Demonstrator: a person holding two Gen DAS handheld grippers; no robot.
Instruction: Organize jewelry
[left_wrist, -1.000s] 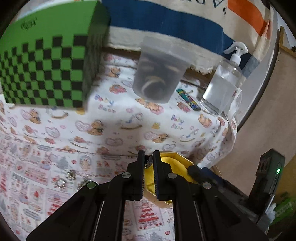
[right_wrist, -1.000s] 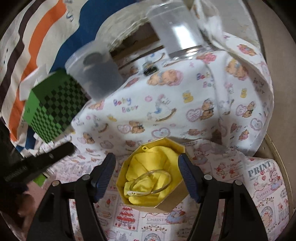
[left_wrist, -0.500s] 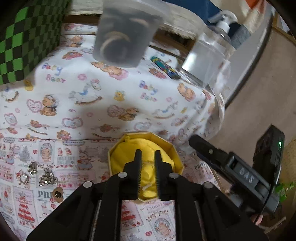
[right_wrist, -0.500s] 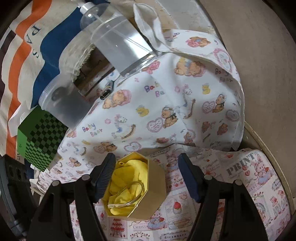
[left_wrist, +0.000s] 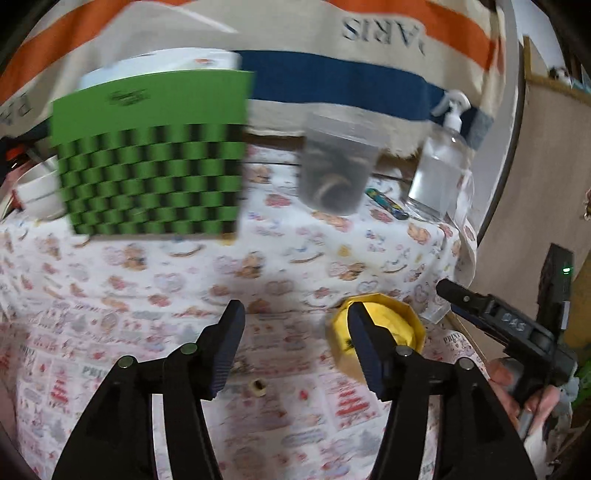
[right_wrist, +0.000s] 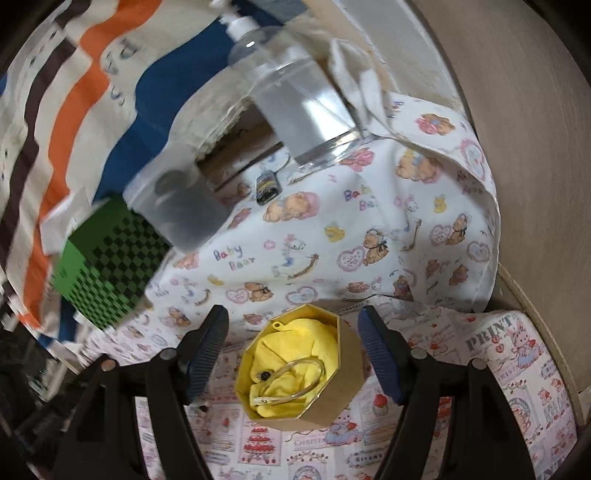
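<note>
A gold octagonal box (right_wrist: 299, 369) lined with yellow cloth sits on the printed tablecloth. Inside it lie a clear bangle (right_wrist: 291, 380) and a small dark piece (right_wrist: 264, 376). My right gripper (right_wrist: 293, 350) stands open around the box, its fingers apart from the box walls. My left gripper (left_wrist: 293, 343) hangs over the cloth left of the box (left_wrist: 384, 328), its jaws opening with nothing between them. A small beige ring-like piece (left_wrist: 258, 387) lies on the cloth under it. The right gripper's body (left_wrist: 509, 328) and the hand on it show at the left wrist view's right edge.
A green checkered box (left_wrist: 147, 162), a clear plastic tub (left_wrist: 336, 170) with coils inside and a pump bottle (left_wrist: 439, 170) stand at the back. A small colourful item (left_wrist: 386, 201) lies by the bottle. The table edge (right_wrist: 532, 306) runs close on the right.
My left gripper was shut on a small piece, came over the yellow box, then opened and drew back to the left. A small dark piece now lies in the box. The right gripper barely moved.
</note>
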